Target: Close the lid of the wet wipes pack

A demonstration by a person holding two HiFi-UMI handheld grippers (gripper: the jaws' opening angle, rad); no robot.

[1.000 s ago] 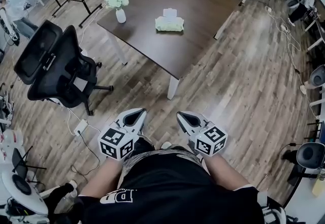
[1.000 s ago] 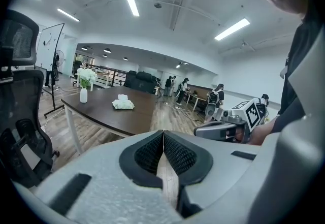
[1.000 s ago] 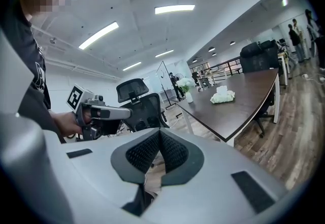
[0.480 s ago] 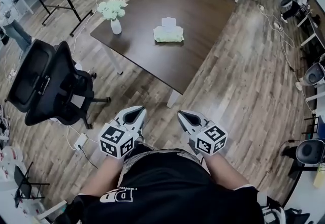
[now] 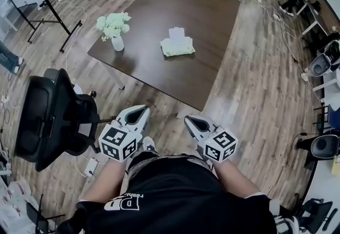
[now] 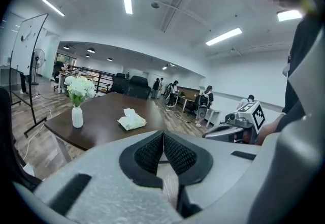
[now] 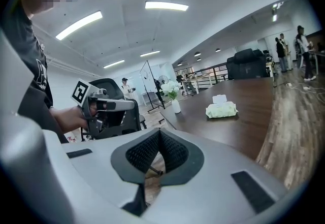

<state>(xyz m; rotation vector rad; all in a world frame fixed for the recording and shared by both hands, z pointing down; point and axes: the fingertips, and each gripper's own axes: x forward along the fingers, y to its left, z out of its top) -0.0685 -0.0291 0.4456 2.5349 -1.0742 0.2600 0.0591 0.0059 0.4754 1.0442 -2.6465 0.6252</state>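
The wet wipes pack (image 5: 177, 46) is pale green and lies near the middle of the dark brown table (image 5: 202, 10), its white lid (image 5: 176, 33) standing up open. It also shows in the left gripper view (image 6: 132, 123) and in the right gripper view (image 7: 221, 110). My left gripper (image 5: 137, 115) and right gripper (image 5: 194, 123) are held side by side close to my body over the wooden floor, well short of the table. Both are shut with nothing between the pads (image 6: 175, 154), (image 7: 172, 151).
A white vase of pale flowers (image 5: 113, 28) stands at the table's left corner. A black office chair (image 5: 48, 116) sits to my left, with cables on the floor beside it. More desks, chairs and people are at the room's far end (image 6: 172, 91).
The table and the wipes pack have come nearer and lower in the head view. The office chair has slid toward the lower left. Both grippers stay shut in front of my body.
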